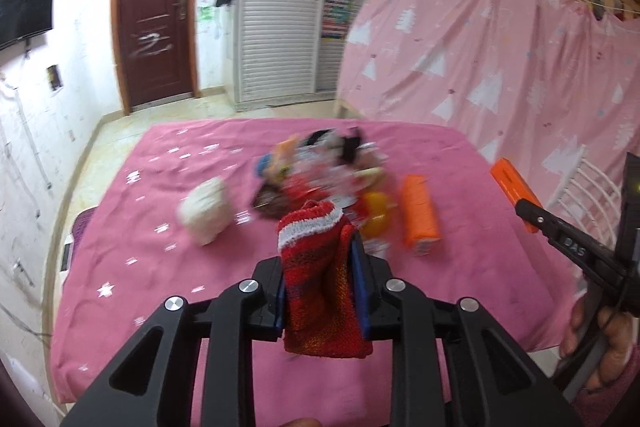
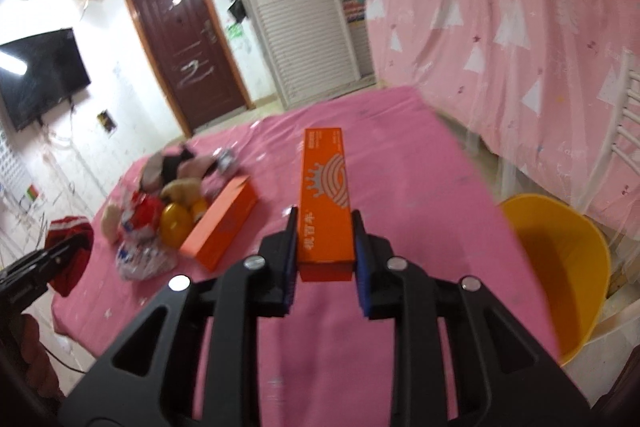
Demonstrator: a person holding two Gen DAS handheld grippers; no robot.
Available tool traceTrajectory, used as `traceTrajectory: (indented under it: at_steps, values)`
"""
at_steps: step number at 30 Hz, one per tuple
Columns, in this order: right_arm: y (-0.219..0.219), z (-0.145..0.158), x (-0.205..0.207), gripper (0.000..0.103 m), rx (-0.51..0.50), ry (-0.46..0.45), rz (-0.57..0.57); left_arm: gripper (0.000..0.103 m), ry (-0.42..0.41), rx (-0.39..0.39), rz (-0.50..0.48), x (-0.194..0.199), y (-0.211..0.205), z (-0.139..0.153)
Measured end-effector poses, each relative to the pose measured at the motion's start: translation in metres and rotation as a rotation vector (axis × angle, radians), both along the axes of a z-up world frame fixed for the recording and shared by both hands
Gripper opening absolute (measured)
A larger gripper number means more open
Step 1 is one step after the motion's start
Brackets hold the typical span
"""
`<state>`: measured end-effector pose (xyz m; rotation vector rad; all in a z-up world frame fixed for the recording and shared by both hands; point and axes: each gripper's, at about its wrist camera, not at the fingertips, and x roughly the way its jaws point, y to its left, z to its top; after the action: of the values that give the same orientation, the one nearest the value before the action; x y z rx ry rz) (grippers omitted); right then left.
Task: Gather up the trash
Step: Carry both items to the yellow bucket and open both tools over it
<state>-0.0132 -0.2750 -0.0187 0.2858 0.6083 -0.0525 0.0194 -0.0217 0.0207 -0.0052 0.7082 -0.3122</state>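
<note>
Left gripper point(image 1: 320, 287) is pinching a red knitted sock point(image 1: 320, 279) between its blue pads, holding it above the near part of the pink table cover point(image 1: 140, 227). Right gripper point(image 2: 325, 259) is clamping a long orange box point(image 2: 326, 199) upright. Second orange box point(image 2: 222, 223) is lying beside the clutter pile point(image 2: 160, 211); yellow bin point(image 2: 560, 275) is standing right.

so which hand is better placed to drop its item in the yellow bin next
Right. The right gripper grips the orange box, and the yellow bin sits just to its right by the table edge. The left gripper holds a red sock farther away, over the clutter.
</note>
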Motion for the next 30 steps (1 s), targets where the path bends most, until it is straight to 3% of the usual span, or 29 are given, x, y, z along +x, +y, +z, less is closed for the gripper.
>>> traceTrajectory:
  at_steps: [7,11,18,21,23,24,30]
  values:
    - [-0.069,0.014,-0.022,0.022,-0.019,-0.047,-0.172,0.020,-0.004,-0.053,-0.224,0.009,-0.100,0.026]
    - [-0.104,0.019,-0.036,0.022,-0.025,-0.063,-0.266,0.020,0.168,-0.156,-0.323,0.035,-0.173,0.020]
    - [-0.145,0.015,-0.049,0.022,-0.005,-0.064,-0.354,0.021,0.353,-0.171,-0.436,0.055,-0.289,-0.020]
    - [-0.158,0.013,-0.055,0.023,-0.014,-0.057,-0.399,0.037,0.394,-0.170,-0.469,0.058,-0.323,-0.034]
    - [-0.171,0.011,-0.061,0.023,0.008,-0.061,-0.428,0.066,0.402,-0.173,-0.460,0.063,-0.333,-0.039]
    - [-0.179,0.010,-0.064,0.023,0.039,-0.066,-0.429,0.071,0.399,-0.176,-0.449,0.065,-0.336,-0.040]
    - [-0.193,-0.005,-0.056,0.023,0.060,0.003,-0.418,0.074,0.377,-0.189,-0.379,0.070,-0.311,-0.035]
